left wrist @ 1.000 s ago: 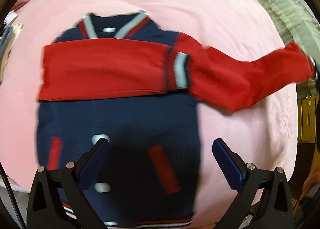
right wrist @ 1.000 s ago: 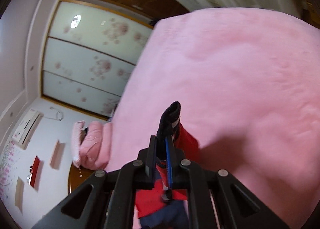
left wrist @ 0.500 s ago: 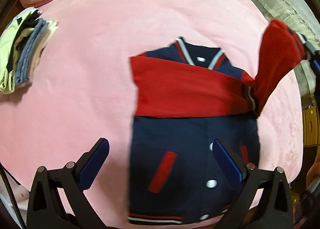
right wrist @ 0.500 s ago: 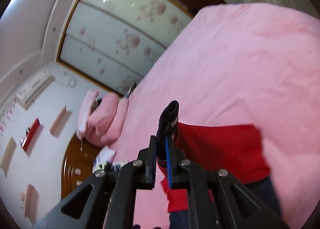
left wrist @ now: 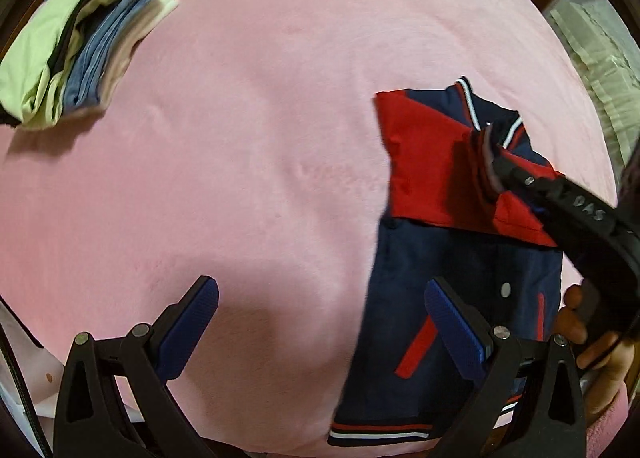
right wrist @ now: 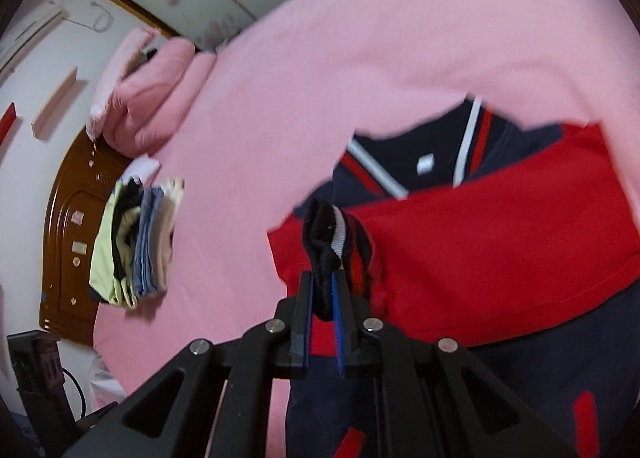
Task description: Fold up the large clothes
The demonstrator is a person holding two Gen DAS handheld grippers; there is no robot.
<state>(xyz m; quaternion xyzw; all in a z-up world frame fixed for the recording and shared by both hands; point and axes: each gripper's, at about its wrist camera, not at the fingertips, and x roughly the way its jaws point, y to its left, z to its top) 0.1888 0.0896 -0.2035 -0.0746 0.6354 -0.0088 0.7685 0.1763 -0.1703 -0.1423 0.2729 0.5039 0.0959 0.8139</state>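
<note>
Pink bedspread (left wrist: 260, 117), folded clothes stack (left wrist: 76, 41), headboard (right wrist: 72, 225)

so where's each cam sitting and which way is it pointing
Left wrist: rides the left gripper, looking down on the pink bed; its blue-padded jaws stand wide open over bare cover, with the right gripper and the person's right hand at the right edge.
Right wrist: rides the right gripper, looking along the bed towards the headboard; its jaws are shut on the sleeve cuff.
Shared: the jacket, the folded clothes pile and the pink bed.
</note>
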